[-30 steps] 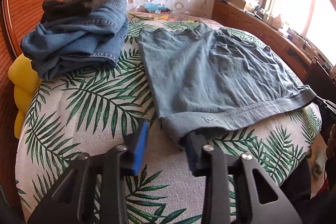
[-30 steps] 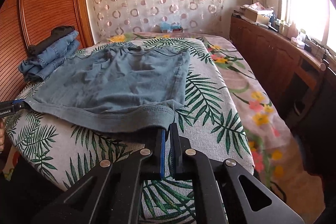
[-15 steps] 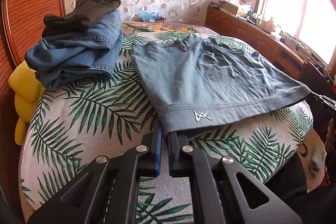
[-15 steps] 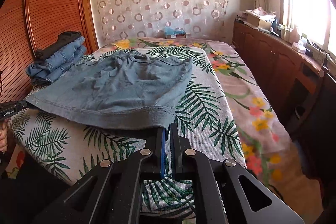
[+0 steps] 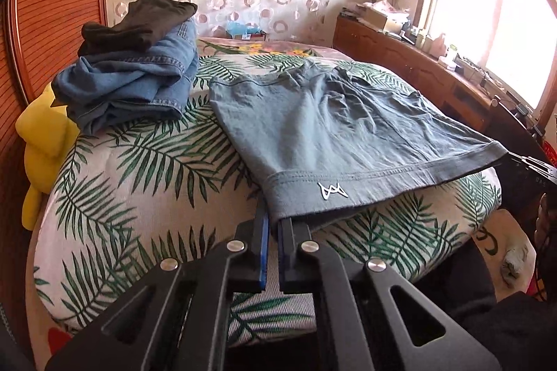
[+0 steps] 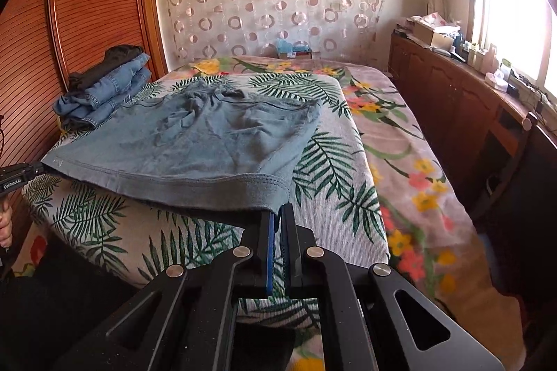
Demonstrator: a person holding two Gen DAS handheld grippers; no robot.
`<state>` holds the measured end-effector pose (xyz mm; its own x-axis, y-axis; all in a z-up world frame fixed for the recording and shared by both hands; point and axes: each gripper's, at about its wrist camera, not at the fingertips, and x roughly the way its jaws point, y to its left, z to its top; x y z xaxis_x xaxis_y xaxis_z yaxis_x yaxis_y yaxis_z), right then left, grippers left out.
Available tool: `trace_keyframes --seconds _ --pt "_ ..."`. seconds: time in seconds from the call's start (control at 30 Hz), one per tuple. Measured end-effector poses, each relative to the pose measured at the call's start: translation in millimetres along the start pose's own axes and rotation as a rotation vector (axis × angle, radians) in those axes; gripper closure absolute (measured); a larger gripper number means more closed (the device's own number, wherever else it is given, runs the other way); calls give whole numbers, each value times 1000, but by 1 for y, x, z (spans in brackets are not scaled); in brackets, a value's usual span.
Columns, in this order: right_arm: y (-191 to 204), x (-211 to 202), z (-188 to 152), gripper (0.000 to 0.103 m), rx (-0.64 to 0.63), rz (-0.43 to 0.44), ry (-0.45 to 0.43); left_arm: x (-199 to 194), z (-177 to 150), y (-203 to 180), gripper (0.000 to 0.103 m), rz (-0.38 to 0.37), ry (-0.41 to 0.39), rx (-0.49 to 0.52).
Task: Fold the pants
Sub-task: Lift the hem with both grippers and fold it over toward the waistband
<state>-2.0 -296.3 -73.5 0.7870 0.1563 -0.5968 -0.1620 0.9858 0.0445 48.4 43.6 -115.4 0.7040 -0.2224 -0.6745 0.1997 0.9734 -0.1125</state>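
Grey-blue shorts [image 5: 323, 124] lie spread on the palm-leaf bedspread [image 5: 139, 169], waistband at the far end. My left gripper [image 5: 273, 225] is shut on the near left hem corner, by the white logo [image 5: 332, 190]. My right gripper [image 6: 278, 218] is shut on the near right hem corner of the shorts [image 6: 195, 141]. The hem is lifted and stretched between both grippers above the bed's near edge. The left gripper also shows at the left edge of the right wrist view [image 6: 21, 174].
A stack of folded jeans with a dark garment on top [image 5: 132, 71] sits at the bed's far left. A yellow cushion [image 5: 41, 141] lies beside a wooden wardrobe [image 6: 87, 5]. A wooden cabinet with clutter [image 6: 470, 82] runs under the window on the right.
My left gripper shut on the left hem corner. Both grippers raised the hem off the bed and pulled it taut; the white logo now faces up.
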Motion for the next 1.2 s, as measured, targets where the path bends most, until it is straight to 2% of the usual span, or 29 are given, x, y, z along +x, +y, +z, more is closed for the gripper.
trace_keyframes --seconds 0.07,0.13,0.23,0.6,0.8,0.97,1.2 --pt "0 3 -4 100 4 9 21 4 0 4 98 2 8 -4" --pt "0 16 -7 100 10 23 80 12 0 9 98 5 25 -14" --pt "-4 27 -8 100 50 28 106 20 -2 12 98 12 42 -14" --pt "-8 11 -4 98 36 38 91 21 -2 6 98 23 43 9" --pt "-5 -6 1 96 23 36 32 18 4 0 98 20 29 25" --pt "0 4 6 95 39 36 -1 19 16 -6 98 3 15 42" --pt "11 31 6 95 48 55 18 25 40 -30 98 -46 -2 106"
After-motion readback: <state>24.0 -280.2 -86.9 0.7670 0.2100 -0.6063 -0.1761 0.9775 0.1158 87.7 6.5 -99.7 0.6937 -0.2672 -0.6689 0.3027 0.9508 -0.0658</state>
